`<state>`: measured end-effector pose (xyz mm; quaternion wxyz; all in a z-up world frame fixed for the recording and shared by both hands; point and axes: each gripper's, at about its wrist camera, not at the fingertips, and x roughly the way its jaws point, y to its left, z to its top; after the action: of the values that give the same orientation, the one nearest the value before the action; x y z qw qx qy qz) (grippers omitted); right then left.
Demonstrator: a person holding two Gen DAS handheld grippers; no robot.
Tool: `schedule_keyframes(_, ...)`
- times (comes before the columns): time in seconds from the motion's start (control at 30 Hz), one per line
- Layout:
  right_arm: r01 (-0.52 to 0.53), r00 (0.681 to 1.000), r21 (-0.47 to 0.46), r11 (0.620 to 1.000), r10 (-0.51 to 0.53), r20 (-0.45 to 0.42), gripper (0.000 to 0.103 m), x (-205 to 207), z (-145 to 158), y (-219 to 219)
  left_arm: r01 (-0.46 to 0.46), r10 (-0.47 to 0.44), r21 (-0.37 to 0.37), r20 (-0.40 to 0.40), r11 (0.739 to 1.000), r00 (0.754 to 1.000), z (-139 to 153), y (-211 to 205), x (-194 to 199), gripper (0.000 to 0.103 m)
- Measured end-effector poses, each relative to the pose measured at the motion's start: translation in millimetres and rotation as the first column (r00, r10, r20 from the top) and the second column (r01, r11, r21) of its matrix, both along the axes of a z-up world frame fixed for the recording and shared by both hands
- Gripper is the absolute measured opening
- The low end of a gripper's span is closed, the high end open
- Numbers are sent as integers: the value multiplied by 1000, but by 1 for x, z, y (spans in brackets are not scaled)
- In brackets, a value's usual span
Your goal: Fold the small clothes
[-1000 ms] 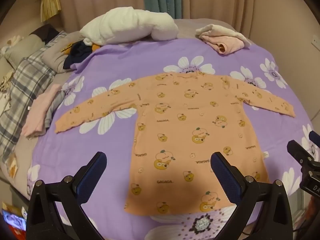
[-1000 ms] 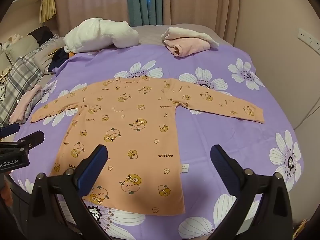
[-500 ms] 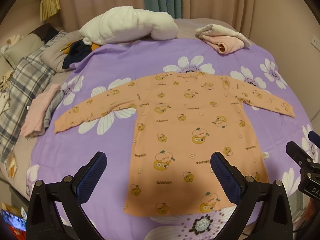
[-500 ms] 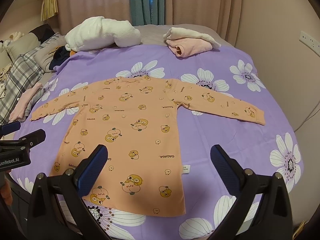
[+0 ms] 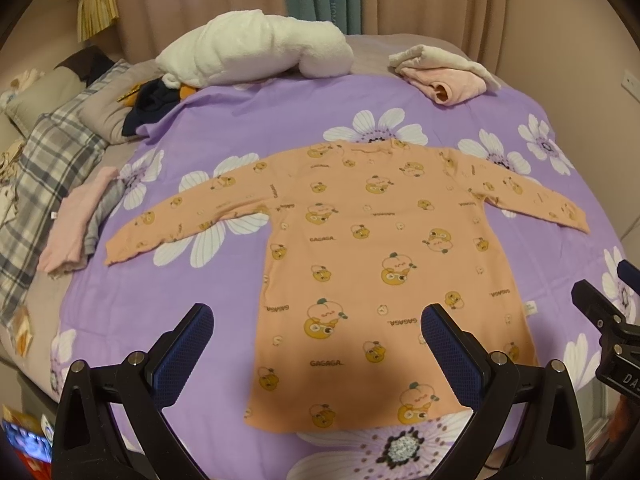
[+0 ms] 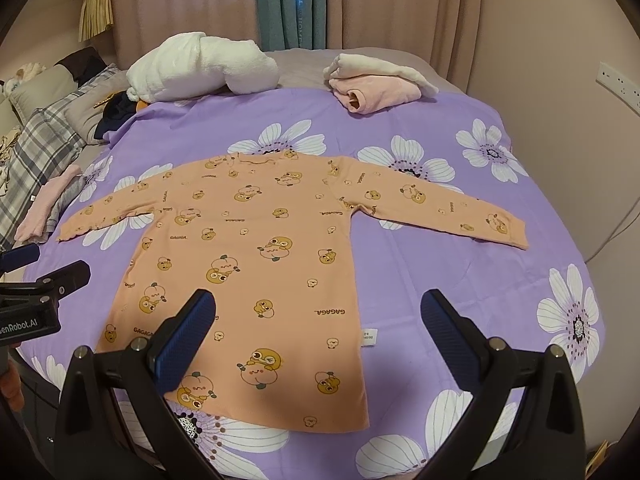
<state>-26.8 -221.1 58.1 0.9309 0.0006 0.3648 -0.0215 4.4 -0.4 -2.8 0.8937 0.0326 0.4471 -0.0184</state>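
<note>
An orange long-sleeved child's top with cartoon prints lies flat on the purple flowered bedspread, both sleeves spread out, hem toward me. It also shows in the right wrist view. My left gripper is open and empty, held above the hem near the bed's front edge. My right gripper is open and empty, above the hem's right part. Each gripper shows at the edge of the other's view.
A white fluffy bundle and a folded pink and cream pile lie at the far side of the bed. Folded pink and grey clothes lie at the left edge, beside a plaid blanket. A wall stands on the right.
Both views have shifted very slightly; the top lies as before and both grippers stay open.
</note>
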Motion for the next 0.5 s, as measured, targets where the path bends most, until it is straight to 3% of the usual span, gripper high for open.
schedule_keyframes(0.17, 1, 997, 13, 1000, -2, 77, 103, -3, 3, 0, 2, -2, -2, -8, 1000, 1000, -5, -8, -3, 103)
schedule_keyframes(0.5, 2, 999, 9, 1000, -2, 37, 103, -2, 4, -1, 5, -4, 12, -30, 1000, 1000, -9, -8, -4, 103)
